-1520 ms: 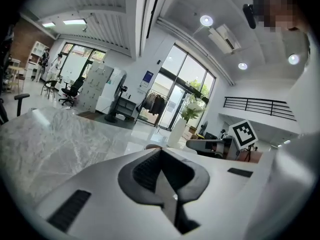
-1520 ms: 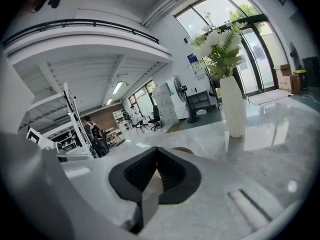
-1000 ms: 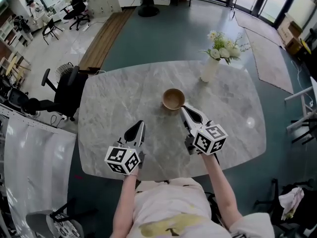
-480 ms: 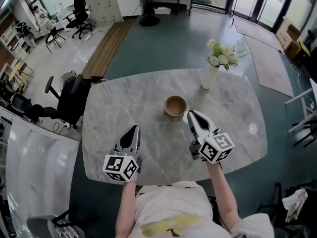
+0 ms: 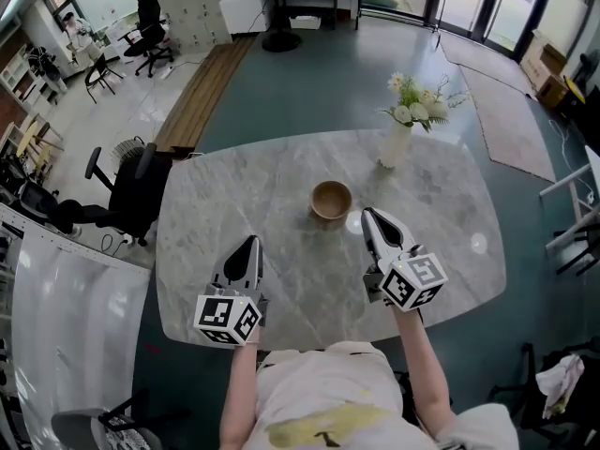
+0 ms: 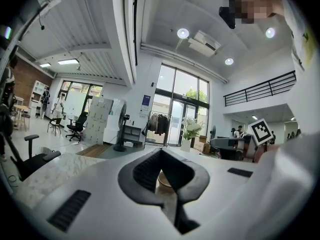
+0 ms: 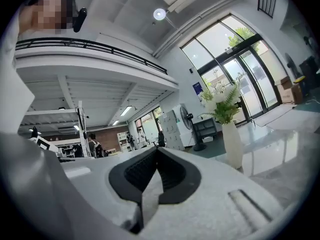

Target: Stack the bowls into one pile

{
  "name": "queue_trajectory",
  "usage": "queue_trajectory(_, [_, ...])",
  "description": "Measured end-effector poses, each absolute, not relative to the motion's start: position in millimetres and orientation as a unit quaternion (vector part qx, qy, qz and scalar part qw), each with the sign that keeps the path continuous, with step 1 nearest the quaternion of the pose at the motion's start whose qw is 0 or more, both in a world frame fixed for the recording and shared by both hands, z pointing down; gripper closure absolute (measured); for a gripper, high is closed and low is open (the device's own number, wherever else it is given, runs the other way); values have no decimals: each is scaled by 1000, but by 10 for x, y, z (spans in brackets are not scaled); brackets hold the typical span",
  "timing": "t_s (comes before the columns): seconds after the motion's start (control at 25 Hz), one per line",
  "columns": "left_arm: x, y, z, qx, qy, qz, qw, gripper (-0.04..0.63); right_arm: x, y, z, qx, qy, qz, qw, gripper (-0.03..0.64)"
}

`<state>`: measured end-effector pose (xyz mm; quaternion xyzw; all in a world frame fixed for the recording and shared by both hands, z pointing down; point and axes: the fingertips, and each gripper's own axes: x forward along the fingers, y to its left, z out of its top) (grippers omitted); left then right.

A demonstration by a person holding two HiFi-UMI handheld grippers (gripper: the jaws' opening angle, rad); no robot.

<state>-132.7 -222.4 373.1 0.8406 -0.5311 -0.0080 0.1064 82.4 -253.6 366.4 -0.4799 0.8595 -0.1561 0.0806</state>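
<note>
The pile of bowls [image 5: 331,199] sits near the middle of the desk [image 5: 234,186], a round wooden shape with its mouth up. From above it reads as a single bowl, and I cannot tell how many are nested inside it. I see no other loose bowl anywhere on the marble, so I judge the stacking to be finished, or as good as finished, with nothing left to gather.

My right hand-held gripper [image 5: 368,214] is just beside the pile, on its right and a little nearer to me, and it does not touch the pile. Its jaws are pressed together with nothing between them, and its own view looks past them at the room and the flowers. My left hand-held gripper [image 5: 248,244] is further off, down and to the left of the pile and well apart from it. Its jaws are also together and empty. In its own view the pile shows through the notch above the meeting pads, out ahead on the desk and not in any grip.

Beyond the pile, toward the far right edge, stands a vase of flowers [image 5: 394,145], which has no part in the job. If anything remains for me, it is only to draw both hands clear
</note>
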Motion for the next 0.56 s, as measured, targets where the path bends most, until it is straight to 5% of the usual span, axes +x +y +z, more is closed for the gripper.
queue_trajectory(0.56, [-1397,-2142,3658,829,-551,-4,98,595,927,-2512,3668,-491,858,-140,60,611])
